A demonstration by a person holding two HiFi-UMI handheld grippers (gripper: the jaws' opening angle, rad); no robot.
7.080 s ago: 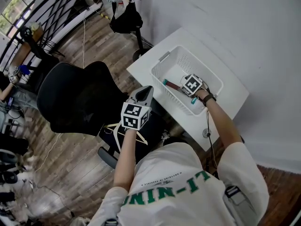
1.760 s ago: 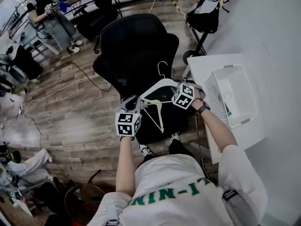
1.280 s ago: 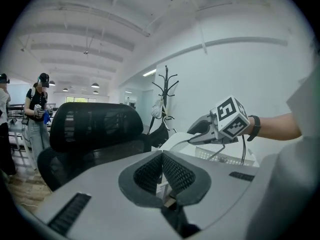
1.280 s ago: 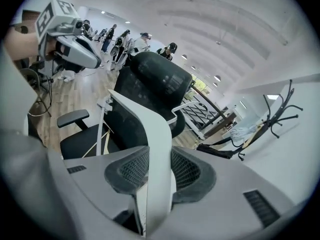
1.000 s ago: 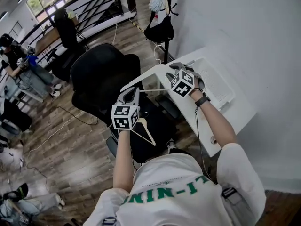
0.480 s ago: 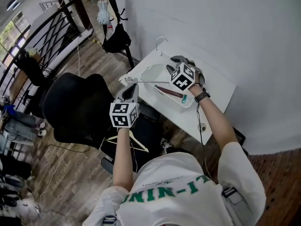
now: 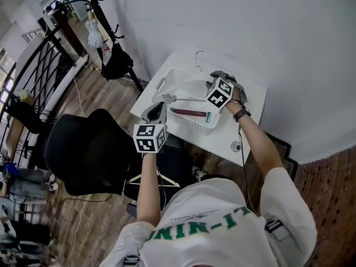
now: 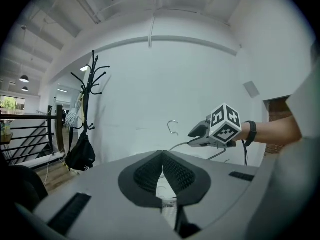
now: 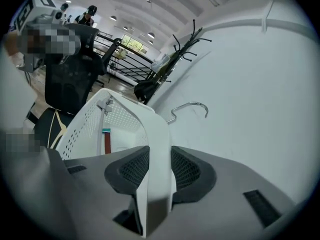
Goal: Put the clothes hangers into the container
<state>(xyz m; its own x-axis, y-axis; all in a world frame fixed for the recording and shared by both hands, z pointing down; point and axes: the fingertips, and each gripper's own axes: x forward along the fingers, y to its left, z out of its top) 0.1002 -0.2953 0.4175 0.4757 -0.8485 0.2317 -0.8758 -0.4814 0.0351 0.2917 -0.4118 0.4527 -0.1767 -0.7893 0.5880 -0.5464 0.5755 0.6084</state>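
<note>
Looking at it now, the right gripper (image 9: 159, 156) is clamped on the white hanger (image 9: 161, 136), with the plastic pinched flat between both pads. A couple of seconds back that hanger was being lifted off the black chair (image 7: 83, 149). A second ago it was crossing the table's edge, and now it's held out over the white basket (image 9: 82, 126) on the white table (image 7: 214, 143). Its metal hook (image 7: 199, 57) points off toward the wall. I can't tell whether the far end of the hanger is touching the basket rim or just hanging above it. Down inside the basket lies the dark red hanger with teal tips (image 7: 189, 112), the one the right gripper was lowering in there about seven seconds ago. The left gripper (image 8: 162, 156) hasn't done much. Its jaw tips are pressed together with nothing between them, and it hangs at the near corner of the table, just beside the basket, same as it did half a second ago. A wooden hanger (image 7: 158, 177) is still sitting on the chair seat, well apart from the basket.
</note>
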